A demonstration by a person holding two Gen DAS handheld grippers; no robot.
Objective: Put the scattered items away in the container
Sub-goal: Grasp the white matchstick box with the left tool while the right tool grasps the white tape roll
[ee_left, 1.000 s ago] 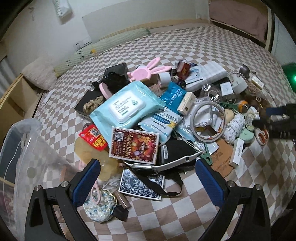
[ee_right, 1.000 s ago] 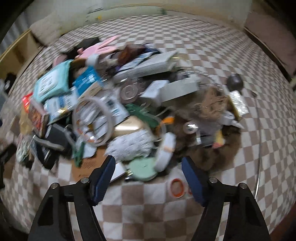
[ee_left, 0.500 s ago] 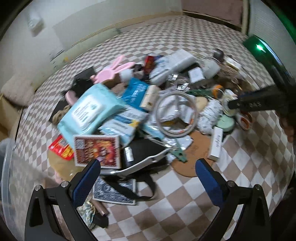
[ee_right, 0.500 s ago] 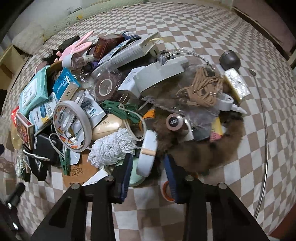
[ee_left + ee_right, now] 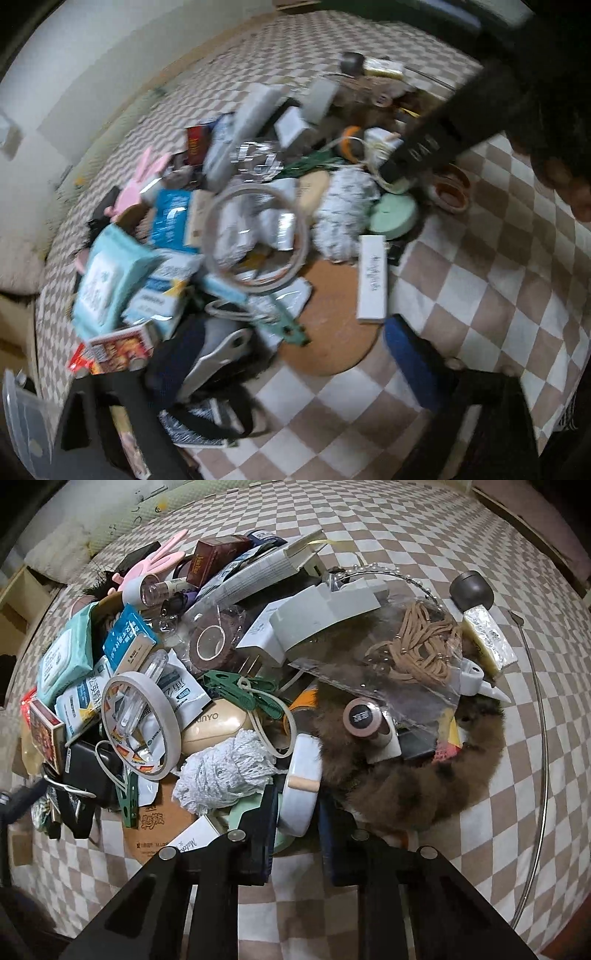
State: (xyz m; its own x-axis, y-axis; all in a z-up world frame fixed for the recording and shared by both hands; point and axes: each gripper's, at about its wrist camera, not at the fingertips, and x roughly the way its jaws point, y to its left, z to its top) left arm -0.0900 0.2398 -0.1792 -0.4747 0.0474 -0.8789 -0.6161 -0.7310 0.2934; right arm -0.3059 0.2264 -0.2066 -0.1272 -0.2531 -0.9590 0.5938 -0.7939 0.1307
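My left claw [image 5: 258, 373] over pile's near-left edge, jaws wide but closing, nothing pinched; black pouch w/ strap [image 5: 207, 373] btwn them. Clear container [image 5: 22, 424] at far left edge. Mid-pile: tape ring [image 5: 142, 723], white yarn bundle [image 5: 225, 771]. My right claw [image 5: 297, 829] closing, pads pressing white round case [image 5: 299, 790], beside brown fur piece [image 5: 417, 786].

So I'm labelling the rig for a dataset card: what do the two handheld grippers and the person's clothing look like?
Both grippers are black angular frames with silver bolt heads at the joints and blue pads on the fingers' inner faces. That shows on the right gripper and, blurred, on the left gripper. In the left wrist view the right gripper's body carries pale lettering, too blurred to read. A dark sleeve covers the arm.
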